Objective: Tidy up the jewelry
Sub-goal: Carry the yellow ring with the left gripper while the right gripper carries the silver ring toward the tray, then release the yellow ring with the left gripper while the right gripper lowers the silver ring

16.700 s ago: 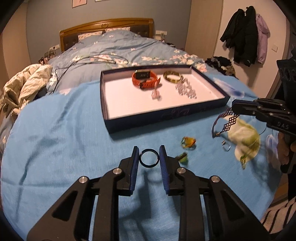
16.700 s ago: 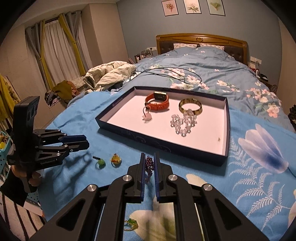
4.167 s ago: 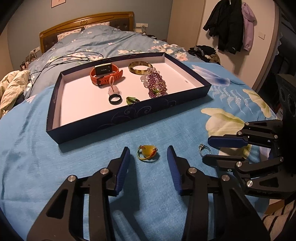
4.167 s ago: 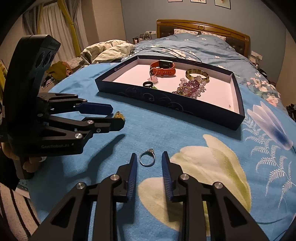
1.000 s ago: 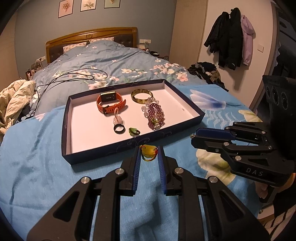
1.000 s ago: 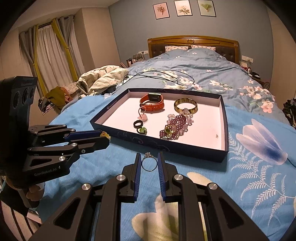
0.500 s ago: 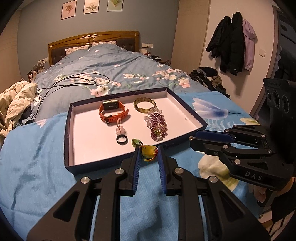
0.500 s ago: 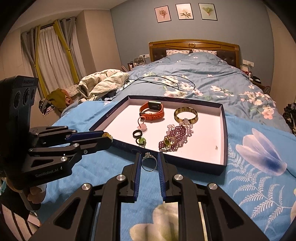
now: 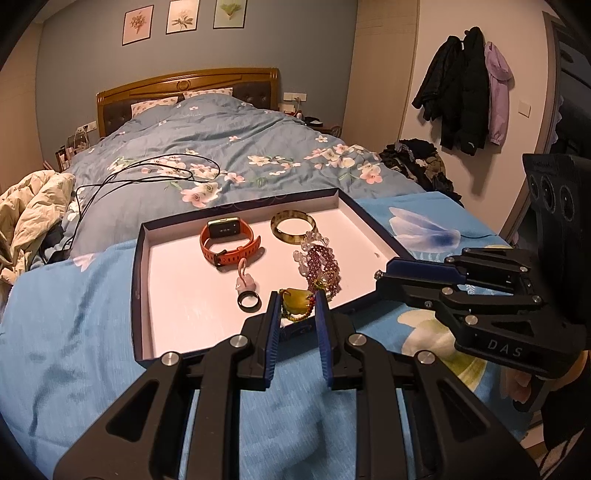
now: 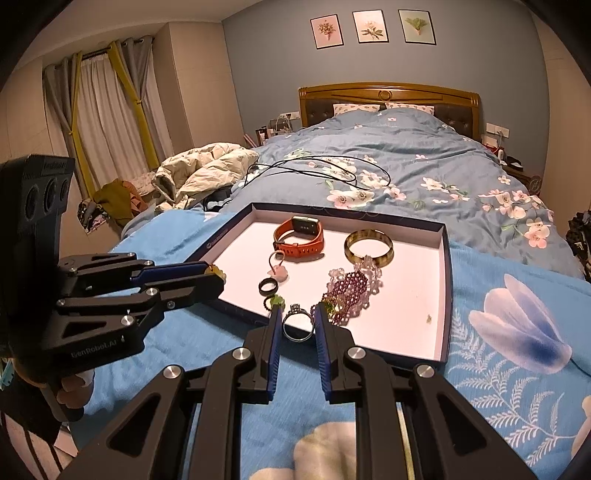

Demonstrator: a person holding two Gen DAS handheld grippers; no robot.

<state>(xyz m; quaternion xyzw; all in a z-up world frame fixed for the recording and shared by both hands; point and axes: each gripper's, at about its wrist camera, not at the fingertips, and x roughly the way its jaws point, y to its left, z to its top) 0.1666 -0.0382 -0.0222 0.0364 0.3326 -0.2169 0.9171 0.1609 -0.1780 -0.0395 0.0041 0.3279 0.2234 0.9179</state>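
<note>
Pinching a yellow beaded ring [image 9: 297, 303] and a silver ring [image 10: 297, 321], both jaws hang over the tray [image 10: 445, 295].

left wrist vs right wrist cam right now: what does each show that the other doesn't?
Left wrist only: coats hung on the wall, and the yellow bead ring seen head-on in the left tongs.

Right wrist only: curtains, the silver ring gripped in the right tongs, and a small green ring in the tray, hidden in the left view.

Both: the tray, orange watch, bangle, purple beads, black ring, bed headboard, three wall pictures.
</note>
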